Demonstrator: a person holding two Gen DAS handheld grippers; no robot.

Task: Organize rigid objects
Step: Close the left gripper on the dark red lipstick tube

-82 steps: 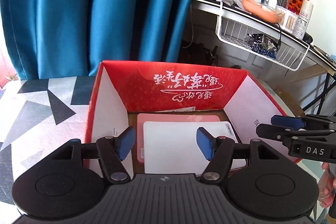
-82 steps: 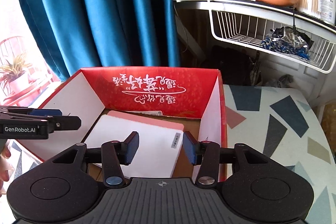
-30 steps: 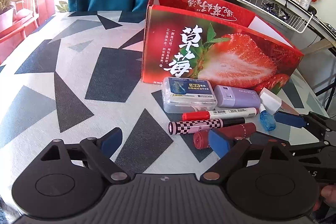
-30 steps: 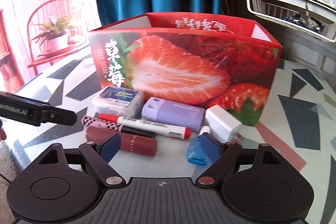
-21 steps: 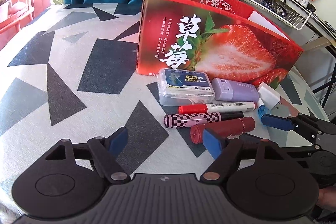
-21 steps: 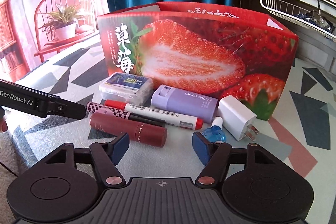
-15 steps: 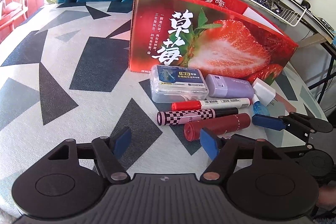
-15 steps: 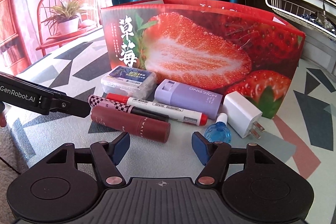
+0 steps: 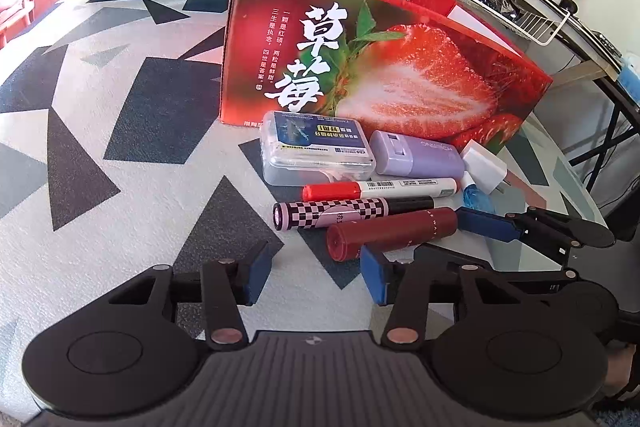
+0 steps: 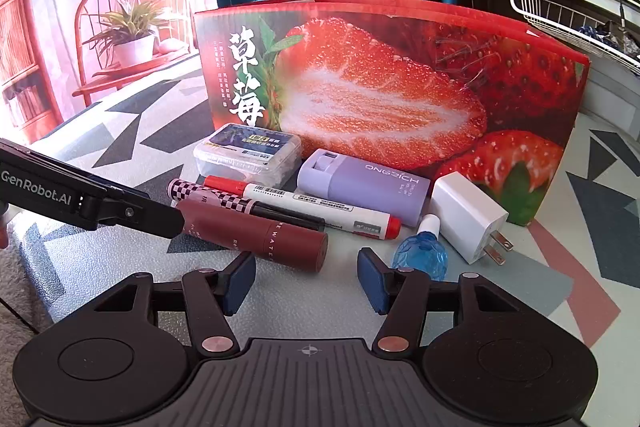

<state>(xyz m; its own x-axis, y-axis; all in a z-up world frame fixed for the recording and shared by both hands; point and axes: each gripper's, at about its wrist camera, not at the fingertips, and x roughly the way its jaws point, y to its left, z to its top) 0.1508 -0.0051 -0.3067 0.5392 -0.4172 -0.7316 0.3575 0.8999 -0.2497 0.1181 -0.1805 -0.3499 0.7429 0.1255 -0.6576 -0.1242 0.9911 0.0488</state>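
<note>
Left wrist view
Left gripper [image 9: 316, 277]: jaws spread wide, nothing between the pads; it hung low over the patterned tablecloth [image 9: 120, 131], short of the items.
Right gripper [image 9: 486, 225]: seen from the side at right, one blue pad just beside the far end of the dark red tube [image 9: 392, 233].
Task items: all lay on the cloth in a cluster against the front of the strawberry box [image 9: 384, 67]; none in the box as far as this view showed.
Row order: clear plastic case [image 9: 316, 155], purple case [image 9: 416, 159], white charger [image 9: 482, 167], then red-capped marker [image 9: 380, 189], checkered pen [image 9: 348, 215], dark red tube nearest.
Step judged: approach to a first pick, probably the dark red tube.
Advice: take the tube across its width near mid-length; it is round and may roll, and the checkered pen touches it, so come down straight.

Right wrist view
Right gripper [image 10: 306, 281]: jaws apart, empty, the near end of the dark red tube [image 10: 256, 231] just ahead of the gap.
Left gripper [image 10: 132, 213]: tip at the tube's far end; contact could not be told.
Blue dropper bottle [image 10: 420, 251]: beside the right pad, near the charger [image 10: 468, 213]; keep clear.
Writing: "GenRobot.AI" on the left gripper; "ONGRICH" on the purple case [image 10: 364, 189]; "WATER" partly legible on the tube; large white Chinese characters on the box [image 10: 380, 83]; marker [image 10: 308, 205] barcode too small to read.
</note>
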